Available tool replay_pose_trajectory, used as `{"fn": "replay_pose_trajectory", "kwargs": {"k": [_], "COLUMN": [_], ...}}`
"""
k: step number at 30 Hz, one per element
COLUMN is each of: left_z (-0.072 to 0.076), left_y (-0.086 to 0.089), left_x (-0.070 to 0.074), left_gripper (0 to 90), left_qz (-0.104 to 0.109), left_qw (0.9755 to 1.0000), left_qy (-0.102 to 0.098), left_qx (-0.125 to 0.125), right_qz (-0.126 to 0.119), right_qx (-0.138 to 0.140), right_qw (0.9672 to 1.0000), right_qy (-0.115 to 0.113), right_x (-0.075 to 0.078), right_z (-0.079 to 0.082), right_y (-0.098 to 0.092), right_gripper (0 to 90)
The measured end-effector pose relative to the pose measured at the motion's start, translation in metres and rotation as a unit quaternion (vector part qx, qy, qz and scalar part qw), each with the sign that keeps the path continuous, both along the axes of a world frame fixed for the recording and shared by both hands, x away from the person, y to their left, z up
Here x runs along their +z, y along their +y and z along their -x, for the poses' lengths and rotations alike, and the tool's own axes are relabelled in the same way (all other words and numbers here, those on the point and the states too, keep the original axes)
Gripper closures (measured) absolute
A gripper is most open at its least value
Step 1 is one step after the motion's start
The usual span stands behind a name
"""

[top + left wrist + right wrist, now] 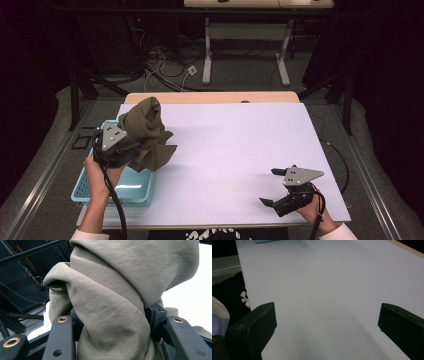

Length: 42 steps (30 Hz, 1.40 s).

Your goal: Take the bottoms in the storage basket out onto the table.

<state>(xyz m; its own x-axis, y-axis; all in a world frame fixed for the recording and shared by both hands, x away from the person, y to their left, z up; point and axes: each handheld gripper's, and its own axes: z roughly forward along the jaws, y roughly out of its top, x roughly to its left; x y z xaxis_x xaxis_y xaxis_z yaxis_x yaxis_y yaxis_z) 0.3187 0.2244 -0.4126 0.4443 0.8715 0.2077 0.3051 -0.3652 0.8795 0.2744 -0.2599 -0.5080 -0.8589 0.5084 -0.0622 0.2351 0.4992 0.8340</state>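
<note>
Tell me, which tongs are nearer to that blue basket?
The left tongs: they hang right over the blue basket, clamped on an olive cloth. The right tongs sit open, far across the white table.

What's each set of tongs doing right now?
Left tongs: closed on the olive cloth, held up above the blue basket.
Right tongs: open, nothing between them, over the white table.

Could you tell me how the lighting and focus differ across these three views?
High view: bright white table, dark surroundings. Left gripper view: olive cloth close and soft, white background blown out. Right gripper view: right gripper jaws blurred and dark.
</note>
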Motion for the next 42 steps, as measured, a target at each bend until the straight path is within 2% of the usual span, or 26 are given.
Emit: {"fn": "replay_pose_trajectory", "kwargs": {"k": [42], "left_z": [-0.009], "left_y": [-0.033], "left_x": [-0.001], "left_gripper": [48.8], "left_qz": [-0.014], "left_qw": [0.9988], "left_qy": [-0.003], "left_qx": [-0.047], "right_qz": [0.000], "right_qx": [0.001], "right_qw": [1.0000], "right_qy": [-0.001], "right_x": [0.000], "right_z": [0.000], "right_y": [0.000], "right_gripper": [1.7]}}
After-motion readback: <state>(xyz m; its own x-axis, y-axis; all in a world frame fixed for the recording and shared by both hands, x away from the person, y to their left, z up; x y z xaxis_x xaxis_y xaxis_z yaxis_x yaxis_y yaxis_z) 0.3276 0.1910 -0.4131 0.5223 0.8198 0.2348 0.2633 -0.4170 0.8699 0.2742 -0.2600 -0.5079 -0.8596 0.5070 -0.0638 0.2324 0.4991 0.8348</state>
